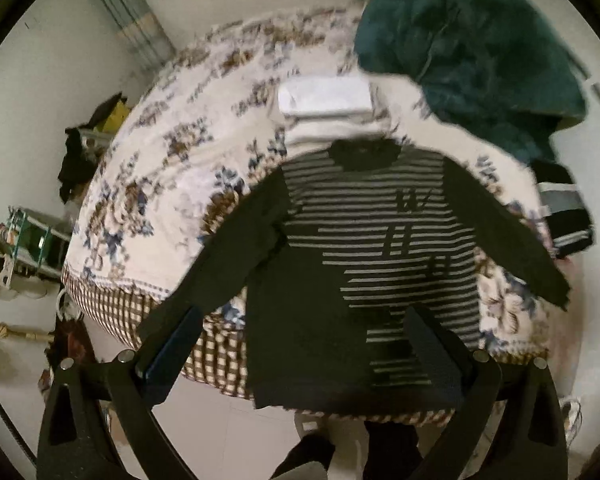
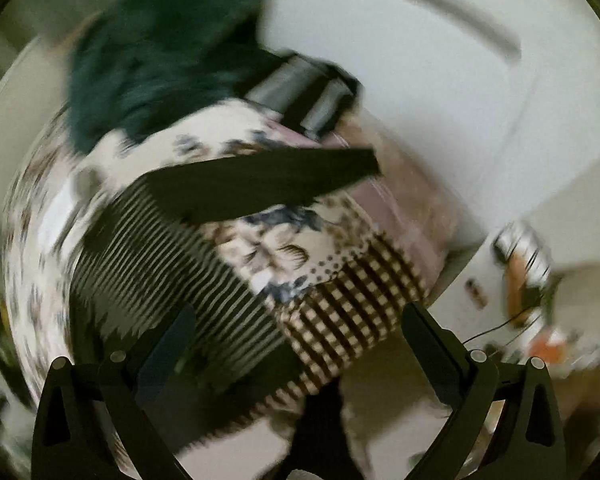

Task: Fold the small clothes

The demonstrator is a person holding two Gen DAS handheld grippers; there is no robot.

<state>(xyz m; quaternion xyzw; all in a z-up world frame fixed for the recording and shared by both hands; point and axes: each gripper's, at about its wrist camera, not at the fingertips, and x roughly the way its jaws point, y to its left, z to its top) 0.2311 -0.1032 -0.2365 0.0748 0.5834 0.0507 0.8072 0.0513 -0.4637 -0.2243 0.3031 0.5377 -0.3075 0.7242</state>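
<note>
Striped sweater spread flat on the bed, both tongs open

Sweater (image 1: 364,256) lies front-up on the floral bedspread (image 1: 180,152), collar (image 1: 364,154) toward twelve o'clock in the left wrist view and hem hanging over the bed's near edge at six. Its body is black with pale horizontal stripes and a large solid black patch on the lower part; both sleeves are plain black. One sleeve (image 1: 220,256) runs out toward eight o'clock, the other sleeve (image 1: 508,236) toward four, each lying on the bedspread.

Left tongs (image 1: 304,344) are open, the two fingers wide apart, with nothing between them; they sit above the sweater's hem, and whether they touch the cloth cannot be told. Right tongs (image 2: 296,340) are likewise open and empty, over the corner of the bed, where the checked border (image 2: 340,320) of the bedspread shows. That view is blurred.

At twelve o'clock from the collar sits a folded white stack (image 1: 326,98), just beyond the sweater. A dark green fleecy garment (image 1: 472,60) is heaped at about one o'clock, and a folded black-and-grey striped piece (image 1: 564,216) lies at three, near the end of the right-hand sleeve. In the right wrist view that sleeve stretches across the middle toward two o'clock.
</note>
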